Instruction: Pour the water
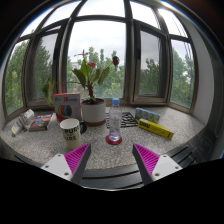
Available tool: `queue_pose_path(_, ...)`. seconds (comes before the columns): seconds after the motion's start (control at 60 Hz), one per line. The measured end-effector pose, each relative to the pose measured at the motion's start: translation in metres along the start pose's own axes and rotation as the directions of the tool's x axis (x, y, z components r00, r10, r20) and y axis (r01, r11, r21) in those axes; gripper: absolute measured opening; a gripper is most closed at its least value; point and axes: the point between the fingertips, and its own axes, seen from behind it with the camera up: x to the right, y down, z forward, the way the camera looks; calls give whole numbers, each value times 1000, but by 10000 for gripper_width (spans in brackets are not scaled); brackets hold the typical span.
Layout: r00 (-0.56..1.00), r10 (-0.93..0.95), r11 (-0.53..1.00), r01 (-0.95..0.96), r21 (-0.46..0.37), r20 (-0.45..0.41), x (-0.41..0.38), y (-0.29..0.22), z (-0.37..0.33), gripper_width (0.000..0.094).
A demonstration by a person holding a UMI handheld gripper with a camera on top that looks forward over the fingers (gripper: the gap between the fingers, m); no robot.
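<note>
A clear plastic water bottle stands upright on a red coaster on the stone window sill, just ahead of my fingers and between their lines. A white paper cup with dark print stands to its left, ahead of my left finger. My gripper is open and empty, its pink pads wide apart above the sill's front edge.
A potted plant in a white pot stands behind the cup. A pink box and small packets lie at the left. A yellow box and a checkered item lie right of the bottle. Windows rise behind.
</note>
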Motion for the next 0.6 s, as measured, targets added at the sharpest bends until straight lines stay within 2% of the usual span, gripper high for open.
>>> queue_pose_path(0.2,999,-22,1000,22,-10,-46,-13,29,-104,856)
queue_pose_path(0.317,999,-26,999,25,-22,-33,-26,44,-149,855)
queue_pose_path(0.6,998,-59,998,59,0,-37,-33,49,-202,855)
